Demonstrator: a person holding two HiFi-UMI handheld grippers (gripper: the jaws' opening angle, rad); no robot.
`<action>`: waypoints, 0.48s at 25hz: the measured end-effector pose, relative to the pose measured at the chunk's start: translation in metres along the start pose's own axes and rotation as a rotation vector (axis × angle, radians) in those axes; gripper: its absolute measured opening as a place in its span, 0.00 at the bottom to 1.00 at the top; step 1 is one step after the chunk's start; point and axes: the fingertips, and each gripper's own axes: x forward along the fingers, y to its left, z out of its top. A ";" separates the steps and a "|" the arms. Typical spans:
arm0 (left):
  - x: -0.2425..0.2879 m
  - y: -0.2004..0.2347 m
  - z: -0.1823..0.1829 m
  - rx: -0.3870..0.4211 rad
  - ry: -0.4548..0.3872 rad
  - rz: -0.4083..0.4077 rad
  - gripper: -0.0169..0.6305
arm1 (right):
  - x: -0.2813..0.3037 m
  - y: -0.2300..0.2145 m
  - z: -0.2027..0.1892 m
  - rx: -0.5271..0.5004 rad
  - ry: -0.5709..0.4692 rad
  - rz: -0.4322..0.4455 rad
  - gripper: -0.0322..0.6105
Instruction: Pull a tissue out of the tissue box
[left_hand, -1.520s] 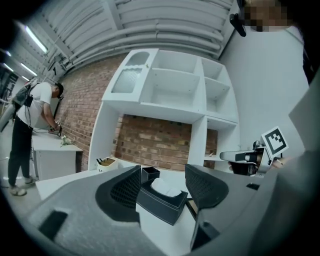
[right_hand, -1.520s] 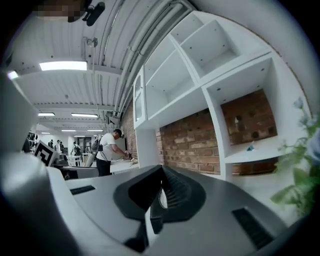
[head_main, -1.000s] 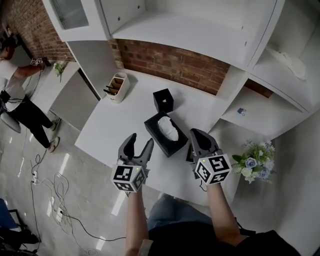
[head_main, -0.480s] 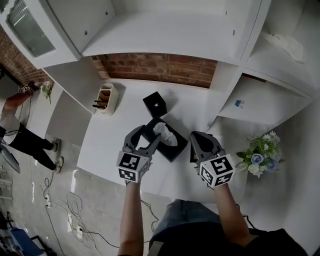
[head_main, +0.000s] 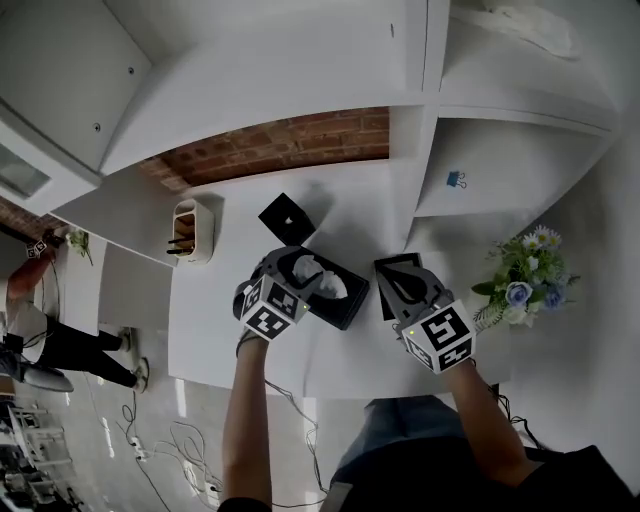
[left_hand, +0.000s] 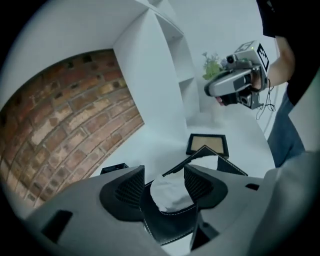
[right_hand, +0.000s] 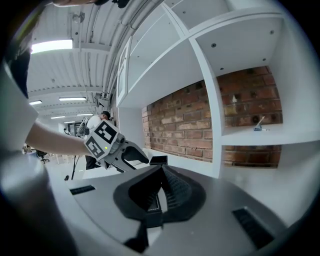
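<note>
Since a second earlier, the left hand-held gripper (head_main: 288, 265) had swung in over the tissue box (head_main: 345, 300) at mid-table, jaws apart and straddling the white tissue (left_hand: 170, 192) standing up from its slot. The right hand-held gripper (head_main: 400, 282) hung at the box's 3 o'clock, jaws together on nothing. A clean pull likely meant closing low on the tuft and lifting straight up, where room looked open; a small black box (head_main: 288, 215) sat near at 12 o'clock and the shelf upright (head_main: 405, 170) at 1 o'clock.

White counter (head_main: 222, 330) w/ tissue box (head_main: 345, 310), small black box (head_main: 287, 220), white caddy (head_main: 192, 230) (brick wall behind).
</note>
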 end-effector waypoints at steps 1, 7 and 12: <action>0.005 0.000 -0.005 0.028 0.031 -0.032 0.40 | 0.000 0.000 -0.001 -0.004 0.004 0.001 0.05; 0.027 -0.001 -0.035 0.065 0.164 -0.161 0.38 | 0.003 -0.002 -0.006 -0.014 0.022 0.004 0.05; 0.033 -0.005 -0.043 0.054 0.187 -0.189 0.29 | 0.005 -0.006 -0.006 -0.009 0.025 0.001 0.05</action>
